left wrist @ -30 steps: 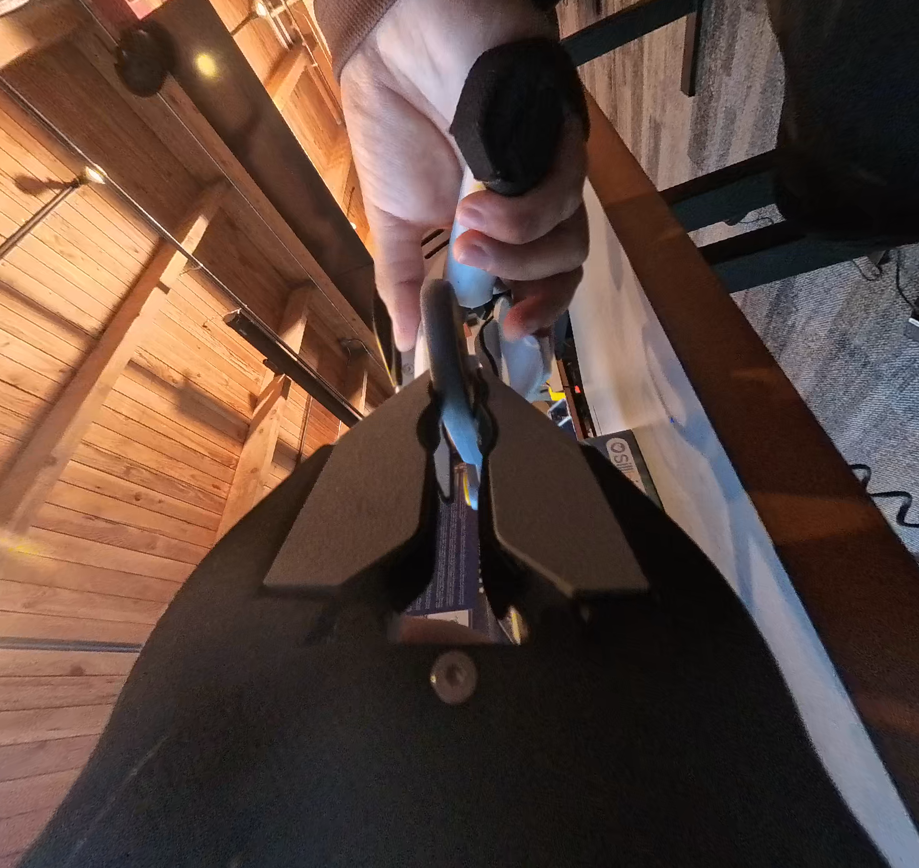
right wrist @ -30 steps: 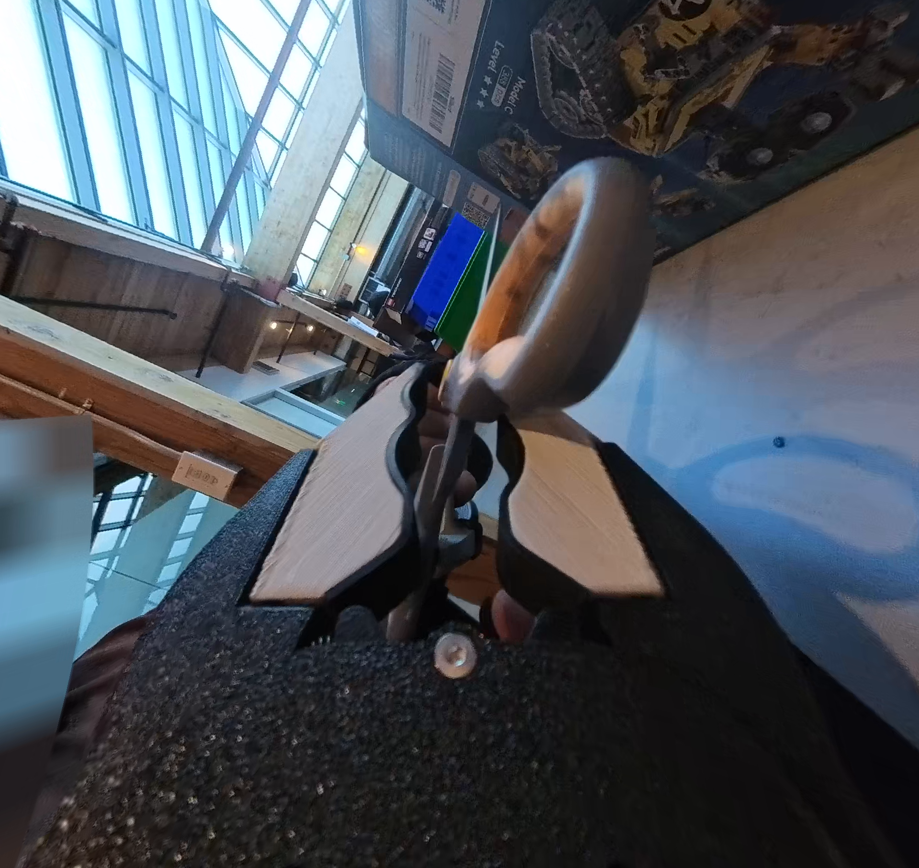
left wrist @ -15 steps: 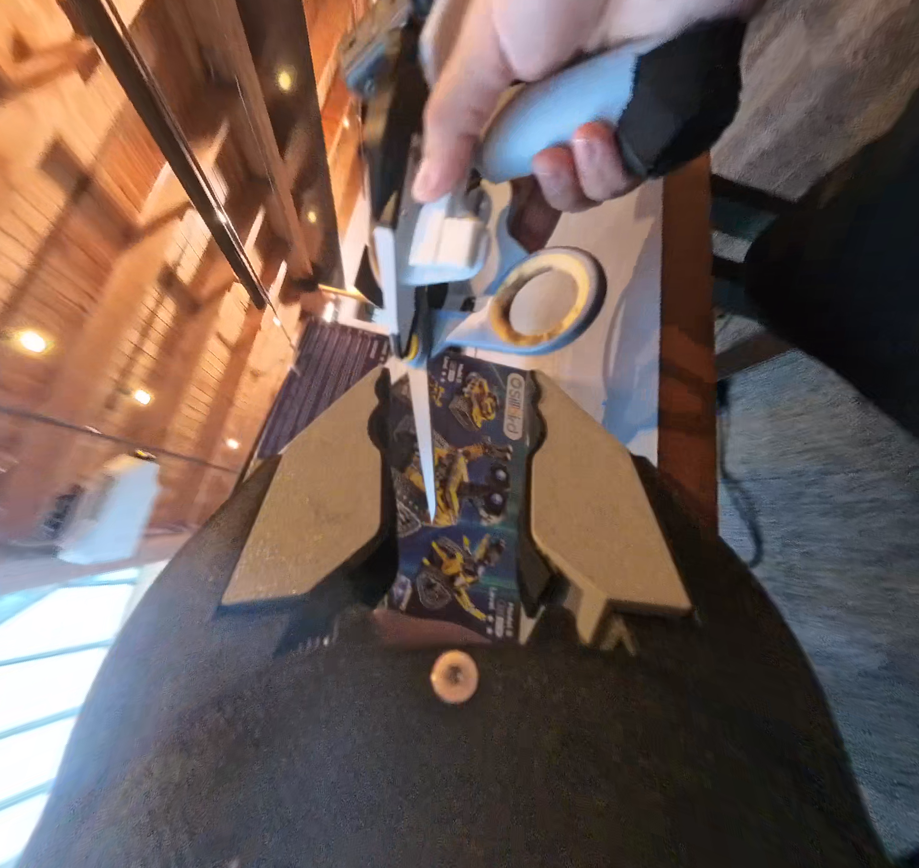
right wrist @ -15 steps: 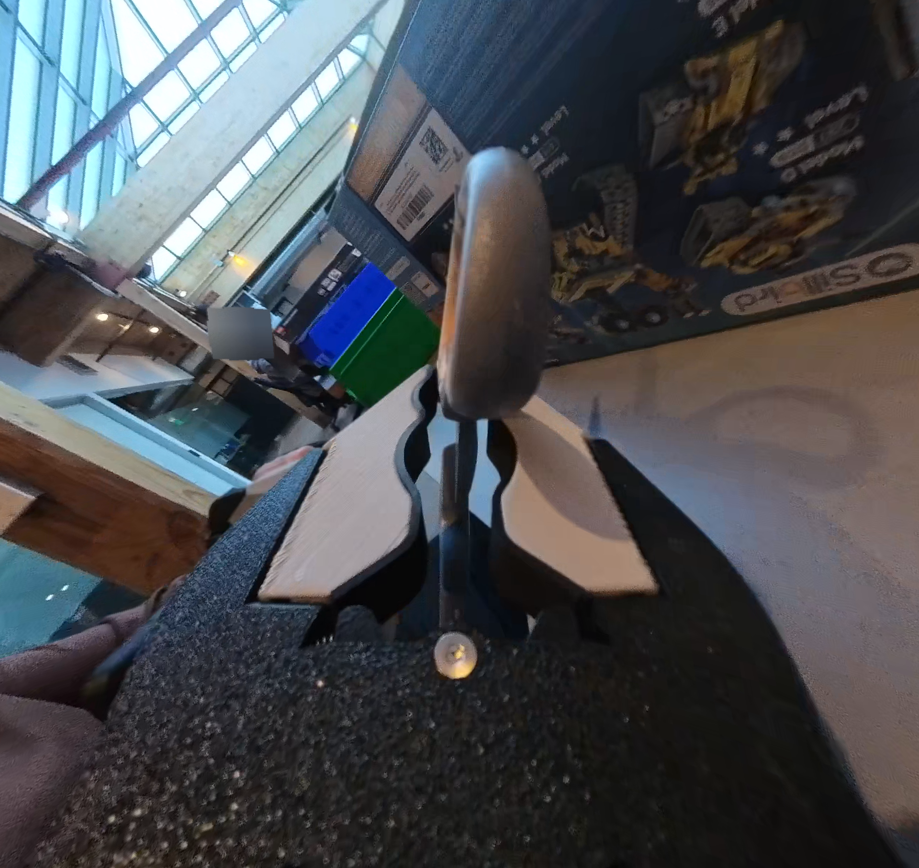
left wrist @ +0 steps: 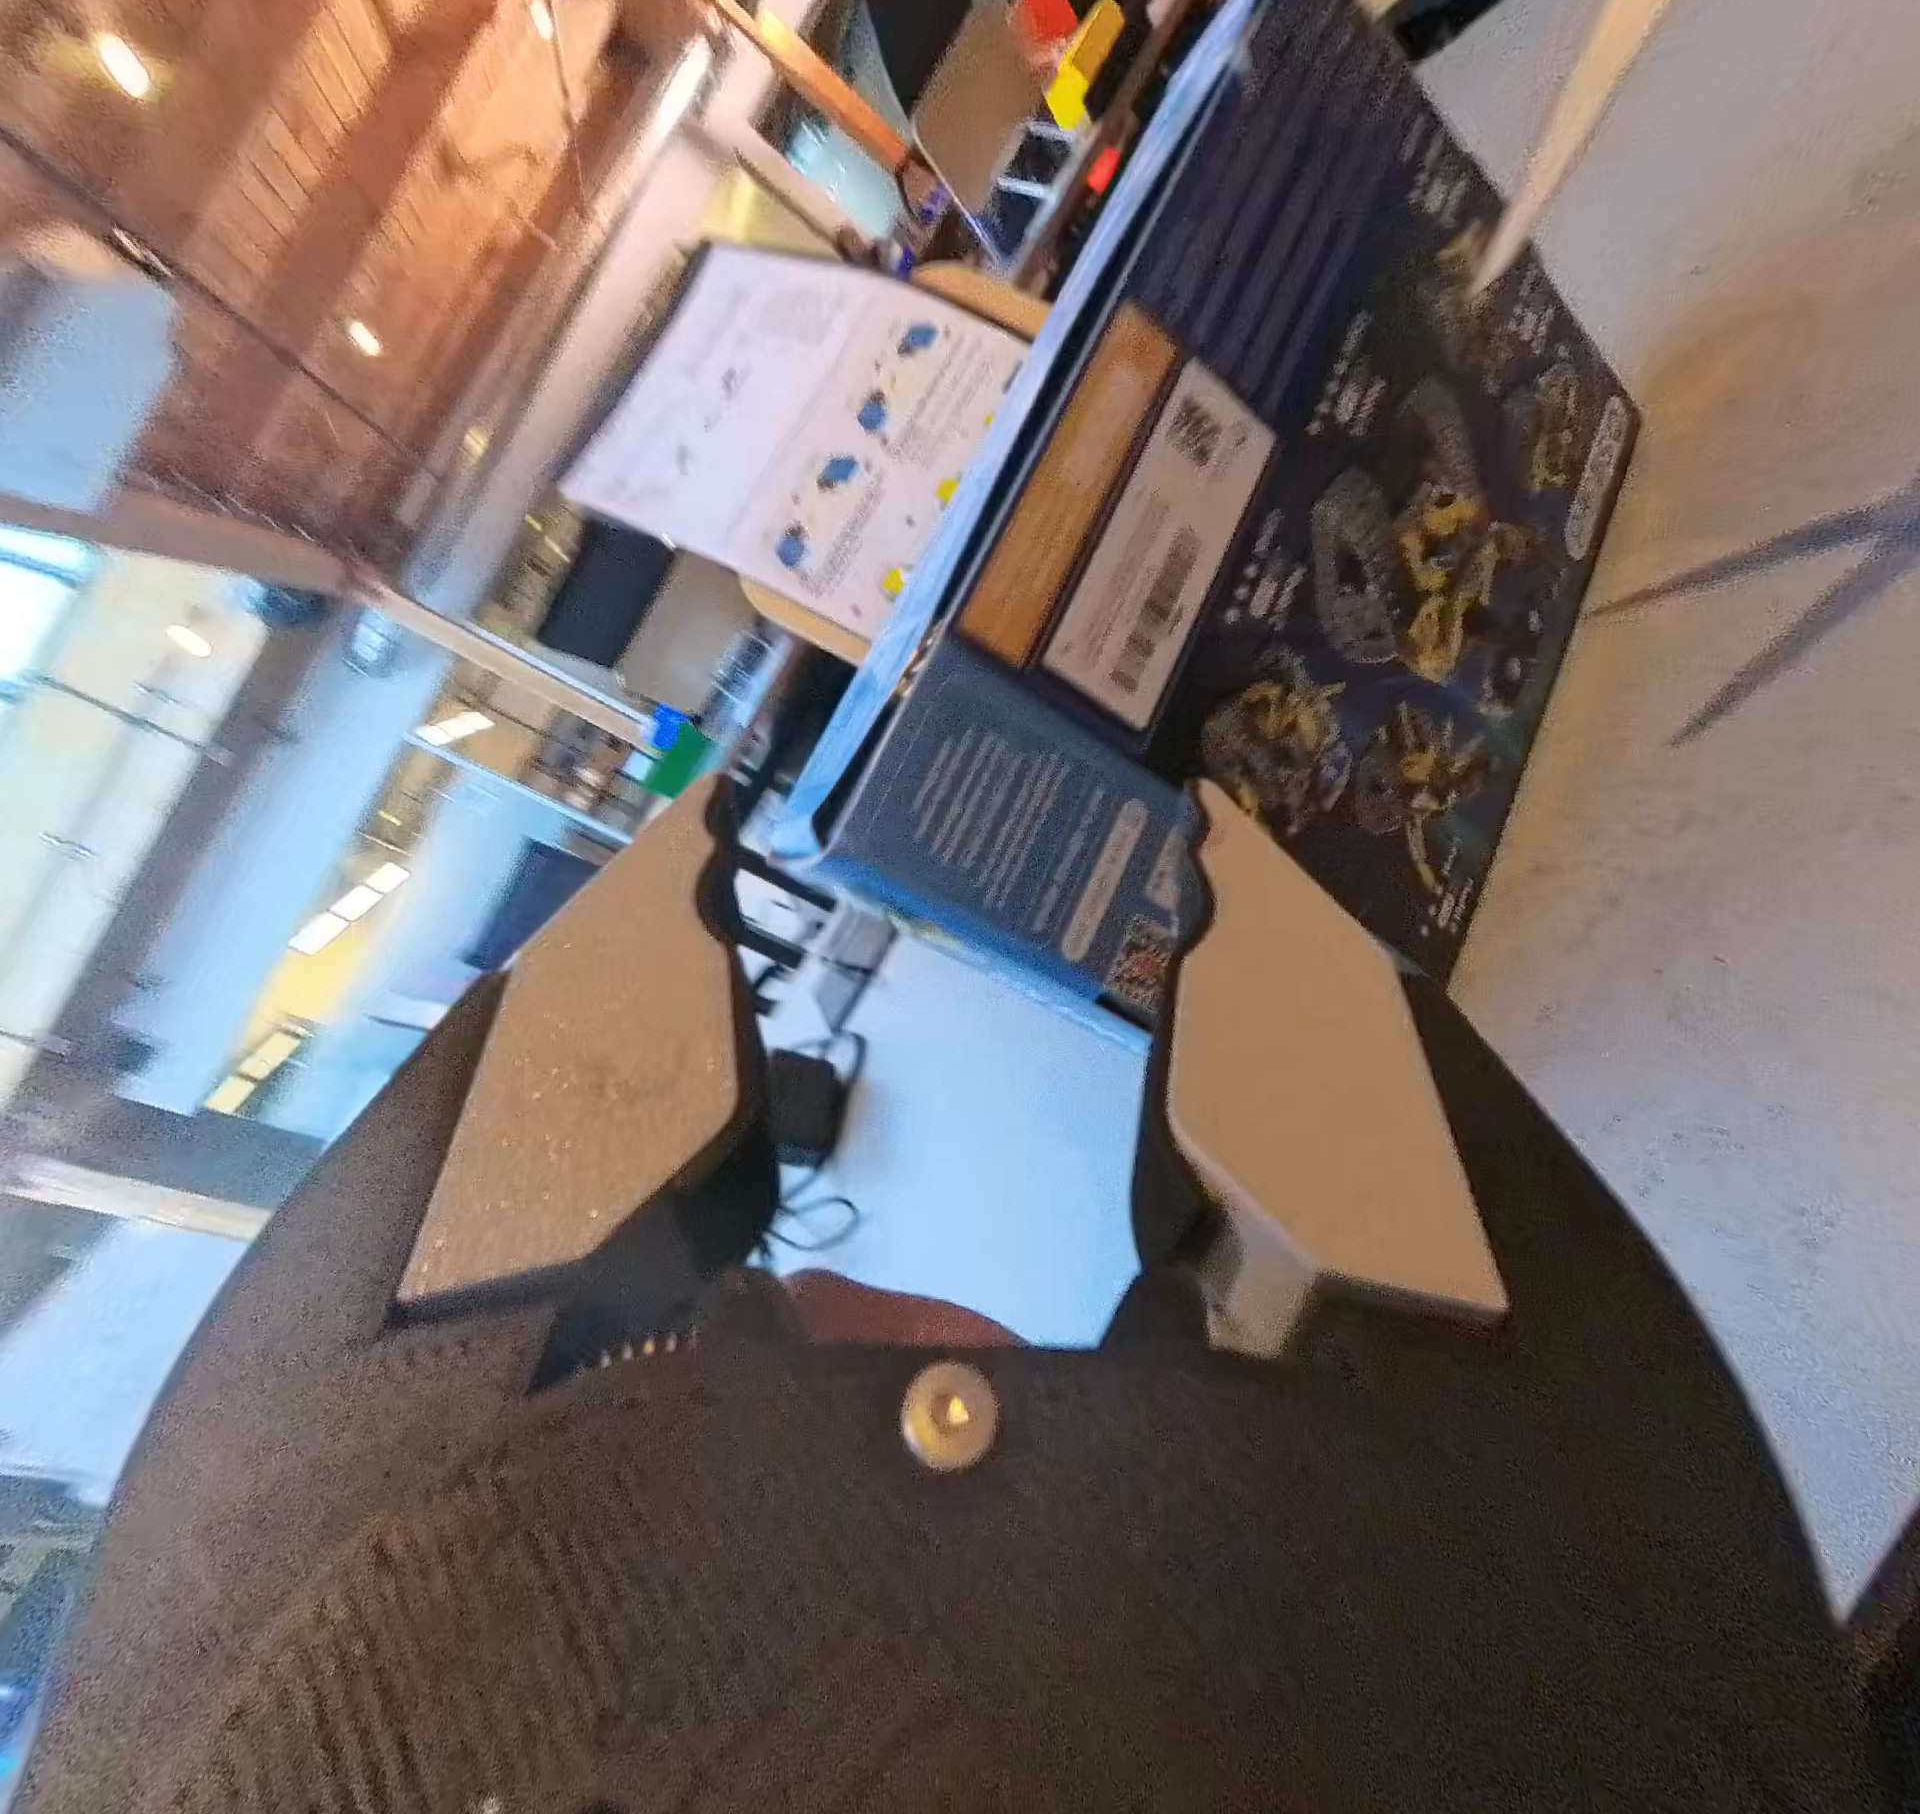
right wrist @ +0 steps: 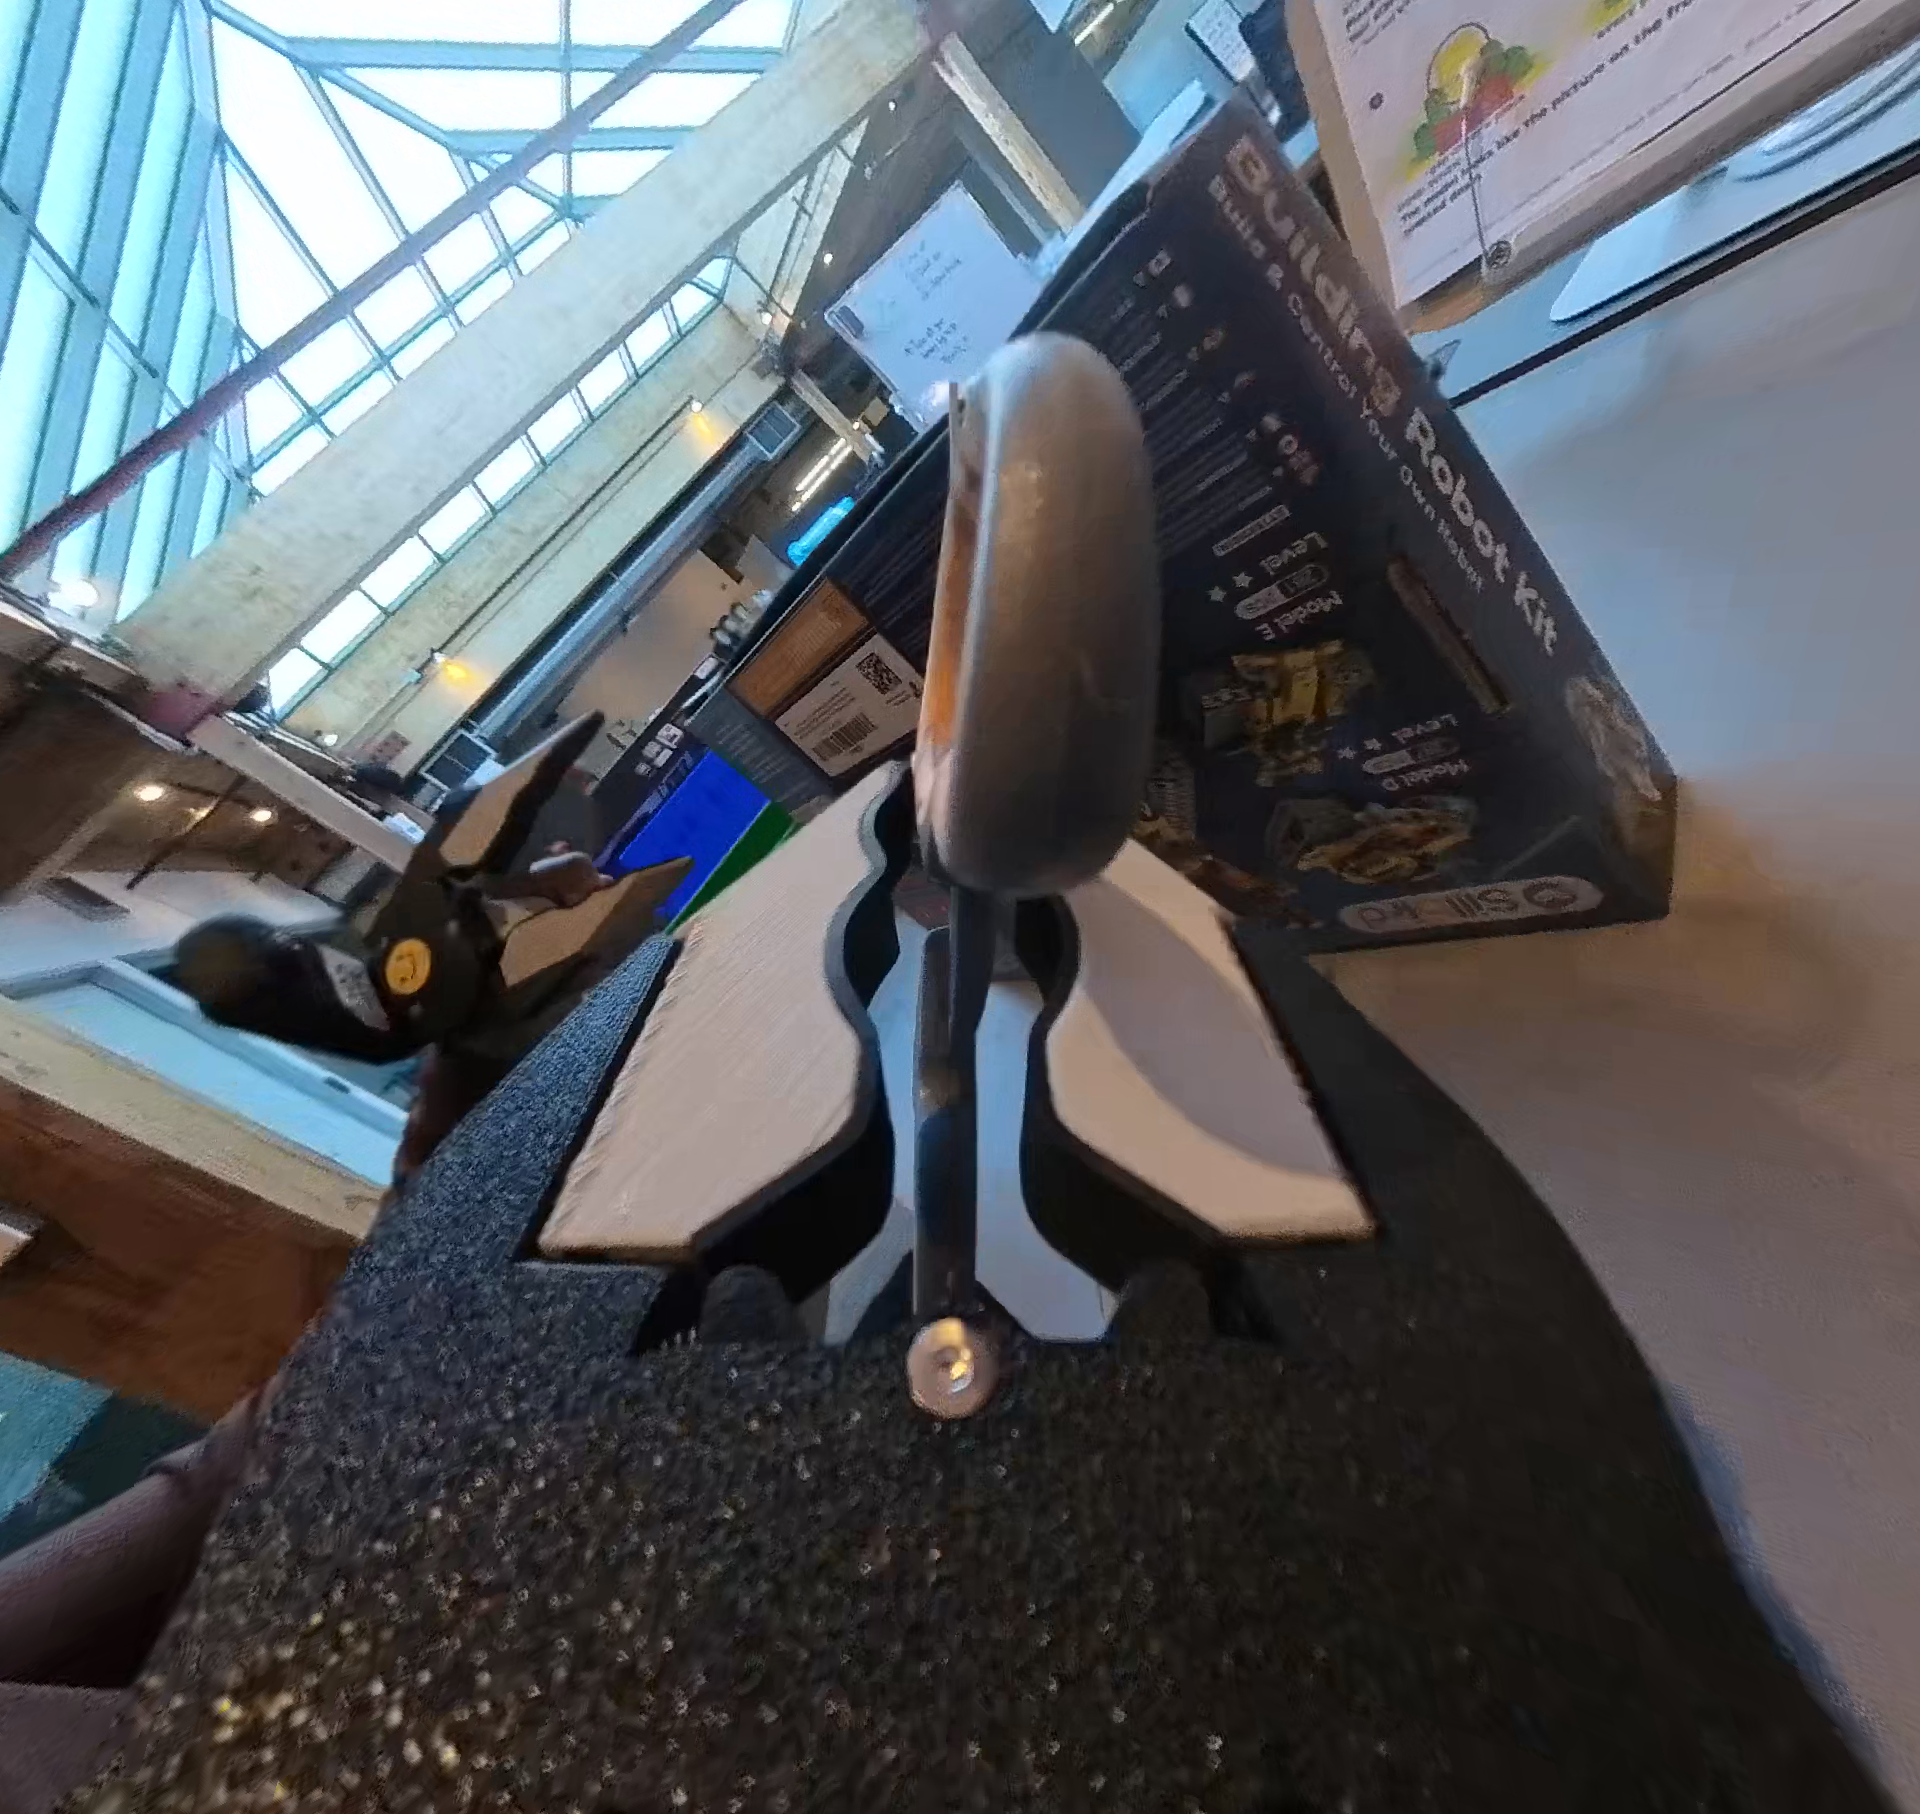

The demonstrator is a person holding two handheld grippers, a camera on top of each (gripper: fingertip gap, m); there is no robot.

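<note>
While clamped on scissors (right wrist: 1023, 684) at frame centre, right tongs (right wrist: 961, 891) point toward dark box (right wrist: 1351, 559) on bench (right wrist: 1662, 1089). Left tongs (left wrist: 956, 829) spread wide, gripping nothing, box corner just beyond at centre.

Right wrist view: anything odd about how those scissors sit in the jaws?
Yes. The right gripper is shut on the scissors' metal shaft, so the grey handle loop sticks out beyond the jaws, edge-on to the camera. The dark box stands behind on the white table.

Bright skylight daylight — left wrist view motion-blurred, wide-angle bending at edges
</note>
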